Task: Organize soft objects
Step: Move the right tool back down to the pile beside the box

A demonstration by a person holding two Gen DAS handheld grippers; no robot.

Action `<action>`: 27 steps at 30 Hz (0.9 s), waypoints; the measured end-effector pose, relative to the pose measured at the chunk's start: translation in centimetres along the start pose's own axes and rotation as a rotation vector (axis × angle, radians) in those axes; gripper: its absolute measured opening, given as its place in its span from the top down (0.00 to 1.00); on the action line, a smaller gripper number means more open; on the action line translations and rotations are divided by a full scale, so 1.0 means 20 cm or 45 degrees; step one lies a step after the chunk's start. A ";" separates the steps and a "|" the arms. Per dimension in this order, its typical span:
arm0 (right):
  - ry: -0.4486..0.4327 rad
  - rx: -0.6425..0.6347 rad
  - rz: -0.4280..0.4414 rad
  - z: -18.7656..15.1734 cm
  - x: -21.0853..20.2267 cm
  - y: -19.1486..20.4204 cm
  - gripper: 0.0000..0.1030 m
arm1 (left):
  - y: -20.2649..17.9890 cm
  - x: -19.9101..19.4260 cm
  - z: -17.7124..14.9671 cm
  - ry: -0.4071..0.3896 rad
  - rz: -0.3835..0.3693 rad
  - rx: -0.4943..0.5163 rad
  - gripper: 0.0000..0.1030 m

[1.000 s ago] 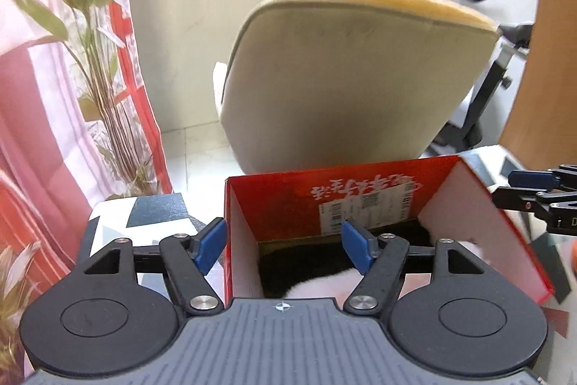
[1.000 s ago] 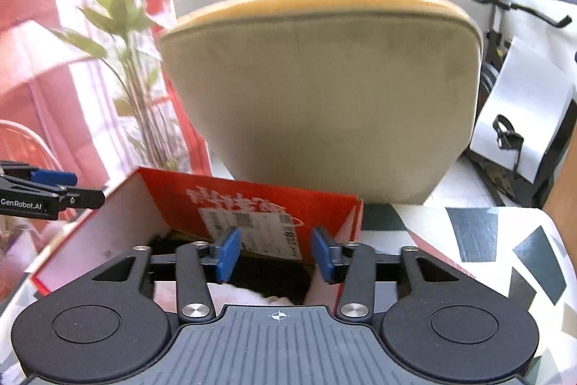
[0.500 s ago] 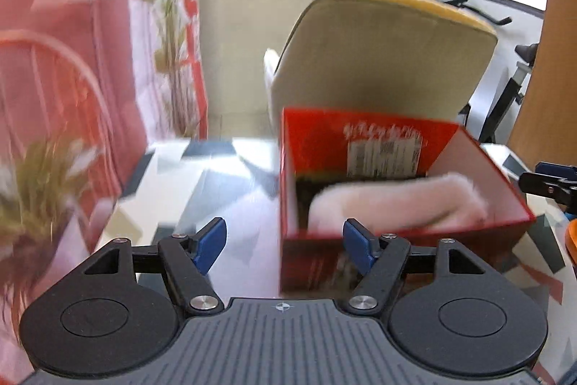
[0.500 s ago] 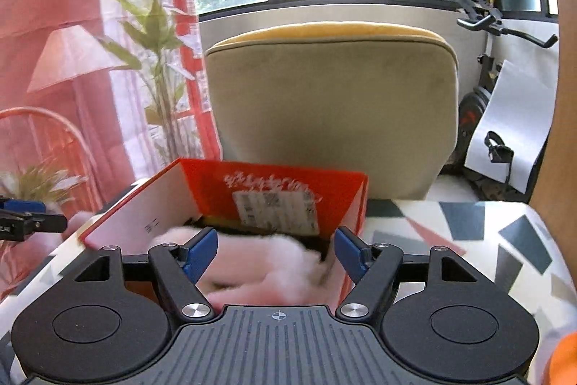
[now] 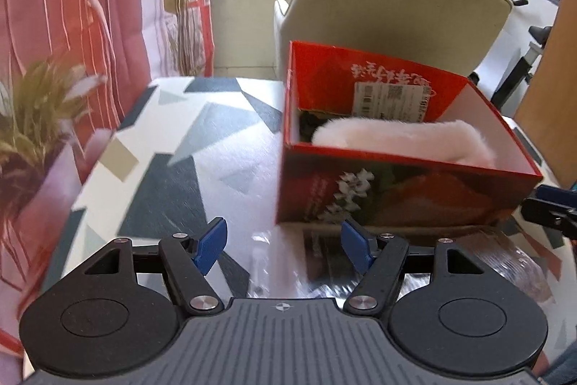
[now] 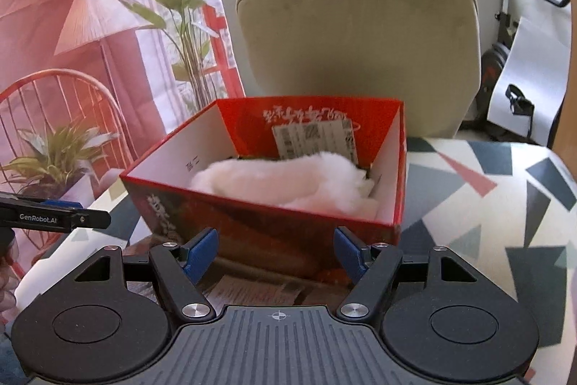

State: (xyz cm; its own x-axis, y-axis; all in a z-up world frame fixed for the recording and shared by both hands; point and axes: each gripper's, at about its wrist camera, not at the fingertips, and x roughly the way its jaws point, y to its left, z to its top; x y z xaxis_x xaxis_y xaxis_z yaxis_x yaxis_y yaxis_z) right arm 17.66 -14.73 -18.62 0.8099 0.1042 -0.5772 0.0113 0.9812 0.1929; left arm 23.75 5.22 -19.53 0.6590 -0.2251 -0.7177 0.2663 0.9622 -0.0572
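1. One open red cardboard box [image 5: 393,190] stood on the table covered in a white cloth with grey, blue and pink geometric patches [image 5: 173,147]; a single white fluffy soft item [image 5: 404,138] lay inside it, reaching nearly from side wall to side wall, below the rim.
2. Two grippers were in view. The left gripper [image 5: 284,244] had its blue-tipped fingers spread wide and held nothing, hovering just short of the box's near left corner.
3. The right gripper [image 6: 276,253] was likewise spread and empty, in front of the box's near wall.
4. One olive upholstered chair with a yellow top edge [image 6: 357,49] stood close behind the box.
5. Bare cloth lay to the box's left in the left wrist view, and to its right in the right wrist view.
6. One small potted plant [image 6: 57,154] sat by the table's left edge.
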 end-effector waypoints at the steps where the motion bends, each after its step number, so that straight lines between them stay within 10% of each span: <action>1: 0.005 0.004 0.003 -0.02 0.00 0.00 0.34 | 0.00 0.00 -0.02 0.010 -0.005 -0.003 0.30; 27: 0.036 0.031 0.010 -0.25 -0.16 0.03 0.35 | -0.12 -0.19 -0.34 0.001 -0.075 -0.043 0.43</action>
State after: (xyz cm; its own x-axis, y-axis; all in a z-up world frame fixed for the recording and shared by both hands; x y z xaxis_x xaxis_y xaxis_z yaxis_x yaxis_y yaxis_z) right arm 12.16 -13.57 -20.65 0.7933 0.1171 -0.5974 0.0194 0.9760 0.2170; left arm 15.79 4.71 -21.50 0.6423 -0.2811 -0.7130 0.2808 0.9519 -0.1223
